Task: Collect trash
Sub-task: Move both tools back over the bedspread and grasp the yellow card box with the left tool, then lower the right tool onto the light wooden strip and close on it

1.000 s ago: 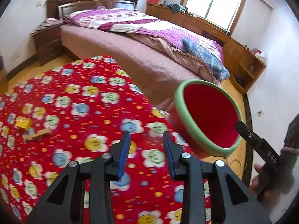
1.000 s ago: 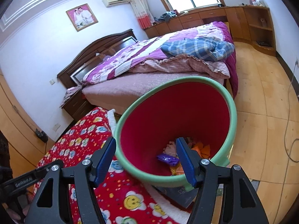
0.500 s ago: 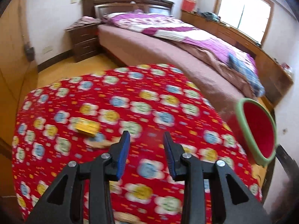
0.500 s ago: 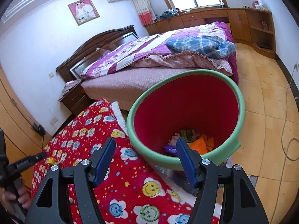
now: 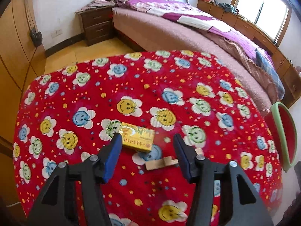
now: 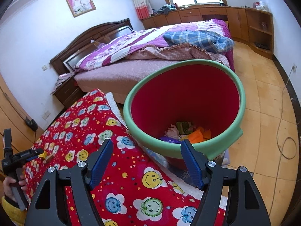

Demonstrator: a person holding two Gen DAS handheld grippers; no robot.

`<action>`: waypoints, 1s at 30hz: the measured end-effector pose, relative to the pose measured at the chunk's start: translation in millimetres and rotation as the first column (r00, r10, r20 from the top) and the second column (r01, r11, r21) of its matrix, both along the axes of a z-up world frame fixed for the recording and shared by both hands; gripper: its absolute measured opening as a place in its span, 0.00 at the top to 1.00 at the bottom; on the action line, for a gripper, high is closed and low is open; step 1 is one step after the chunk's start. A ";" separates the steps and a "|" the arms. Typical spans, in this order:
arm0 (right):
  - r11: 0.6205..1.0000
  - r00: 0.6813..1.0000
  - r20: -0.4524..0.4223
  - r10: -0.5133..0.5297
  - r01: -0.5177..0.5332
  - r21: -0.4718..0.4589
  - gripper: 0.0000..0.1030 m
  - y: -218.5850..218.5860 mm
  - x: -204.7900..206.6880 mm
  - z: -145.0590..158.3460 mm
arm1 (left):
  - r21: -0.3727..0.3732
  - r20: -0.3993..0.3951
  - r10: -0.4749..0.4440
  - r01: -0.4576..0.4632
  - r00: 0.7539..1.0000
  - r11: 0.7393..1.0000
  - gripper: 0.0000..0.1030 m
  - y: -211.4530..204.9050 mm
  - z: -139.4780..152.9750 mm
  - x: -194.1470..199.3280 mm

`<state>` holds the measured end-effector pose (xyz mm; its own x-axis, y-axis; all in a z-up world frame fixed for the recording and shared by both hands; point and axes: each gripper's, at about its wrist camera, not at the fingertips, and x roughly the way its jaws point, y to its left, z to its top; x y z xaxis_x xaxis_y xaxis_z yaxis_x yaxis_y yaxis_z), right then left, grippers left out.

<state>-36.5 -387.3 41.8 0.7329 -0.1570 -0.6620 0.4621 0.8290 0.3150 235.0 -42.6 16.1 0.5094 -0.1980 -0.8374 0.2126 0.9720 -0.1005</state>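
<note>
Left wrist view: your left gripper was spread wide, nothing between the fingers, hanging over the red smiley blanket.
Left fingers: the left fingertip overlapped the near-left corner of the yellow box; can't tell if it touched.
Yellow box: lay flat on the blanket, mostly inside your finger gap.
Wooden piece: lay just beside the box on its near-right side, by your right finger.
Bin from left: red bin with green rim sat at the blanket's right edge, well apart from the box.
Right wrist view: your right gripper was also wide open and held nothing.
Right aim: it pointed at the bin's near rim; left finger over the blanket, right finger over the rim.
Bin contents: orange, purple and green wrappers lay at the bottom.
Background: bed stood behind the bin.
</note>
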 end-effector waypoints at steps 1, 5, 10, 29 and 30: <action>1.000 1.000 -0.004 0.001 -0.001 -0.001 0.27 0.5 0.8 -0.8 | 0.023 0.015 0.003 -0.003 1.000 1.000 0.42 -1.0 -2.2 1.6; 1.000 1.000 -0.017 0.007 -0.007 -0.006 0.27 1.9 3.6 -3.4 | 0.072 0.021 0.004 -0.005 1.000 0.997 0.40 -4.4 -7.9 7.9; 1.000 1.000 -0.020 0.010 -0.011 -0.007 0.27 1.8 3.3 -4.8 | 0.063 -0.005 0.058 -0.057 0.998 0.996 0.40 4.3 -19.4 16.6; 0.986 0.986 -0.022 0.164 -0.164 -0.008 0.27 46.5 38.7 3.7 | 0.050 0.099 0.126 -0.131 0.987 0.990 0.58 55.7 25.8 -20.9; 0.983 0.982 -0.024 0.185 -0.186 -0.009 0.27 53.2 43.0 4.7 | 0.073 0.109 0.148 -0.157 0.983 0.985 0.58 63.0 27.2 -24.4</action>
